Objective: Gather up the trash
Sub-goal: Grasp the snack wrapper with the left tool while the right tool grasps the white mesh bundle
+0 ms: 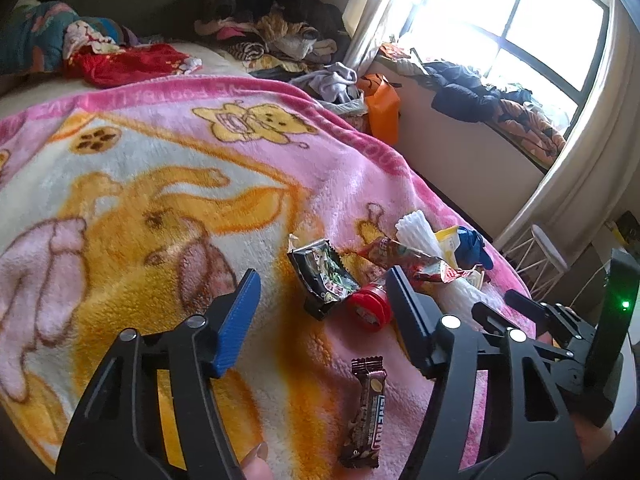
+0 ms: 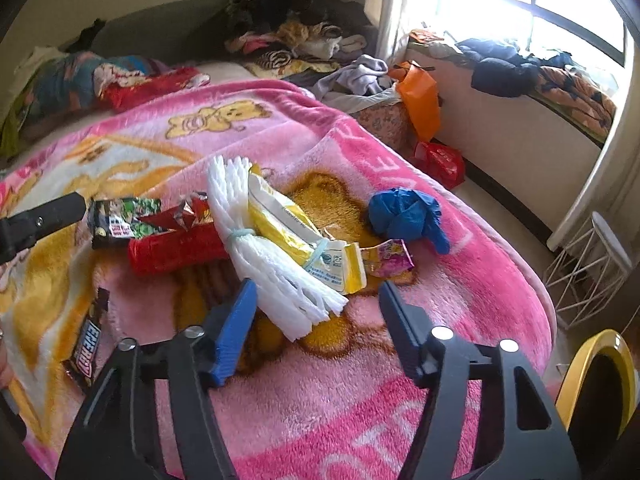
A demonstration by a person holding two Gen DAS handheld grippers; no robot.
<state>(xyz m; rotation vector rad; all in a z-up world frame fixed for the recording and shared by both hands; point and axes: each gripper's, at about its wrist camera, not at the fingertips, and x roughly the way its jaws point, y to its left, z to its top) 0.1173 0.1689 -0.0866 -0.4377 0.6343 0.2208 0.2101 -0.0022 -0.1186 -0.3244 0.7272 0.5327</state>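
Pink cartoon blanket point(image 1: 168, 184) on bed; clothes pile point(image 1: 272, 28) by headboard; orange bag point(image 1: 382, 110); window point(image 1: 516, 20); white wire stool point(image 2: 596, 268); red bag point(image 2: 440, 162) on floor.

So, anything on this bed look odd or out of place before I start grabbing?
Yes: litter lies scattered on the pink blanket: a black snack wrapper, a torn red wrapper, white foam netting, a yellow packet, a crumpled blue glove and a chocolate bar.
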